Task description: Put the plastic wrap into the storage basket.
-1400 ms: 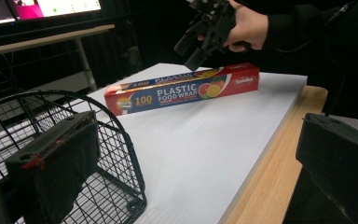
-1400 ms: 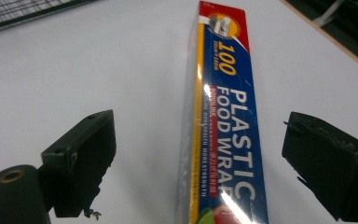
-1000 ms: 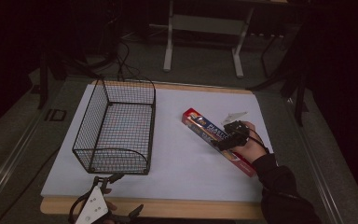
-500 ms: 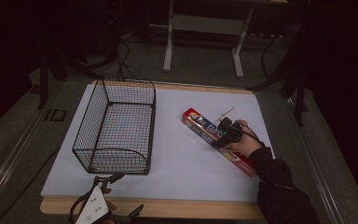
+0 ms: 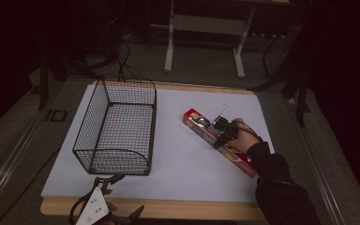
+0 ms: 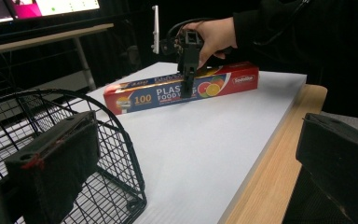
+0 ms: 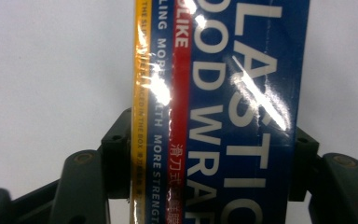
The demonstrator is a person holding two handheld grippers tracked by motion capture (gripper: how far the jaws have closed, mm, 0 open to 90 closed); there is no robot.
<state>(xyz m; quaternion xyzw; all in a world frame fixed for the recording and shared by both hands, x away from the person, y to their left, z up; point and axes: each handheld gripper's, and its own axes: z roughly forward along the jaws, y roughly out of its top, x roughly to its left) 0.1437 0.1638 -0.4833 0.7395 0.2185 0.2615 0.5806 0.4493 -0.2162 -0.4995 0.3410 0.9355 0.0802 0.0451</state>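
On the white tabletop (image 5: 178, 164), at about 3 o'clock from the wire basket (image 5: 115, 129), the plastic wrap box (image 5: 218, 143) is lying flat, set diagonally, well apart from the basket. The right gripper (image 5: 221, 132) is placed down over the box near its middle; its jaws have just been closing, and in the right gripper view they are seen clamped against both long sides of the box (image 7: 223, 112). The left gripper (image 5: 104, 183) is held idle at the tabletop's 6 o'clock edge, jaws spread wide, nothing between them. Step judged: securing the box, probably for a lift toward the basket. For a good lift, the grip should be kept near mid-length so the long box is not tipped, squeezed only lightly as cardboard can be crushed, and raised level to clear the basket rim.
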